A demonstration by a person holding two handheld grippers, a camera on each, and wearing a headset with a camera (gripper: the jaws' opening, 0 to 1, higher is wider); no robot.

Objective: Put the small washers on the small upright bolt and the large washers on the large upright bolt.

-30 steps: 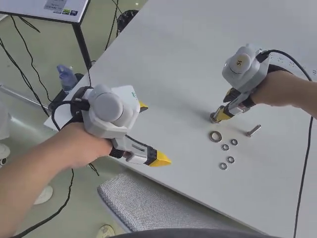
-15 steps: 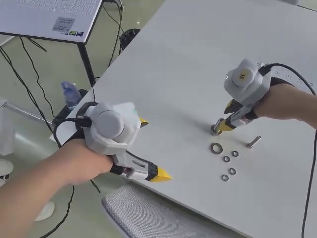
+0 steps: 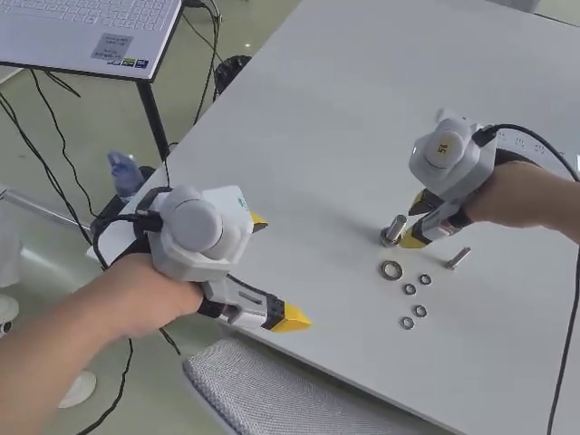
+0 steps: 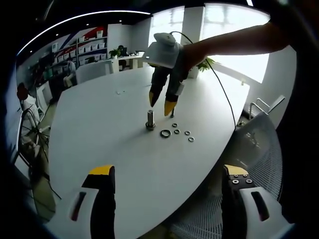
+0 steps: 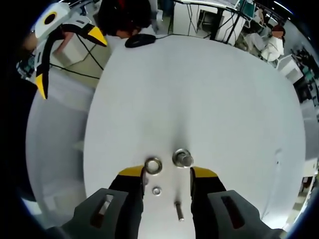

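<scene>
Well to the left of the large bolt (image 3: 393, 230), your left tongs (image 3: 276, 268) hang at the near edge of the white worktop (image 3: 317, 109). They are released and hold nothing. Your left gripper view makes the spread plain, with the two yellow tips far apart.

The large bolt stands upright on the worktop, wide end down. Just on your side of it the large washer (image 3: 391, 269) lies flat. A little nearer to you and slightly right of the bolt, the head view lays out four small washers (image 3: 420, 311), loose and apart from one another.

Your right tongs (image 3: 415, 222) sit just right of the large bolt, released and not clamped on it. Your right gripper view puts the bolt just past their tips, with one small washer between the jaws. The small bolt (image 3: 458, 257) lies on its side, right of the large bolt.
</scene>
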